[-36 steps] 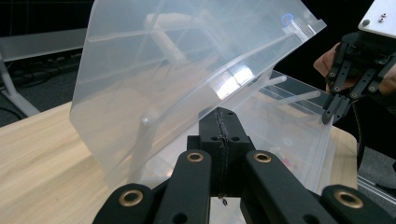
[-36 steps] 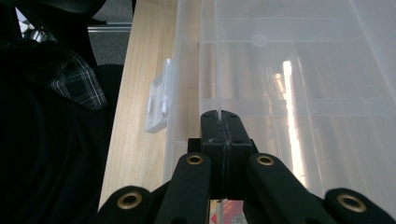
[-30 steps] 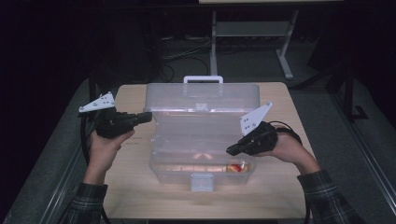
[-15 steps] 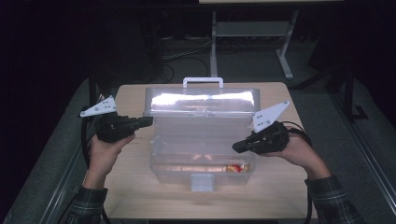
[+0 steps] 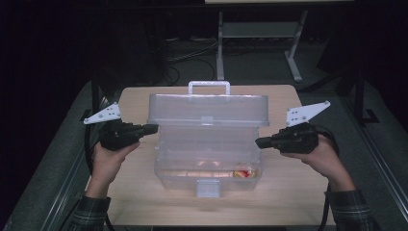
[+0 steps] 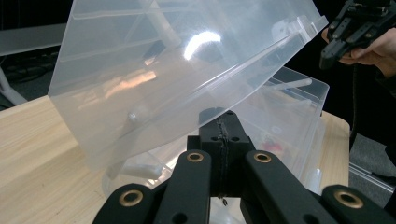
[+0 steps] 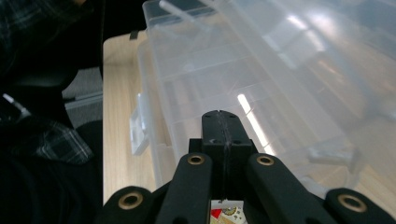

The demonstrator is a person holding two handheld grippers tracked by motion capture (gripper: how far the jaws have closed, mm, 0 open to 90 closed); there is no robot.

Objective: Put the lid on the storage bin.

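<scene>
Clear plastic box [image 5: 208, 154] sits mid-table [image 5: 134, 202], lid [image 5: 208, 109] raised about upright, small red-yellow item [image 5: 243, 172] inside near the front. Left gripper [image 5: 153, 128] and right gripper [image 5: 260, 142] flank it, both clenched, holding nothing.

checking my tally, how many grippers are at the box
2. The left gripper is at the left end of the clear box, jaws shut. The right gripper is at the box's right end, jaws shut. Neither holds anything.
</scene>
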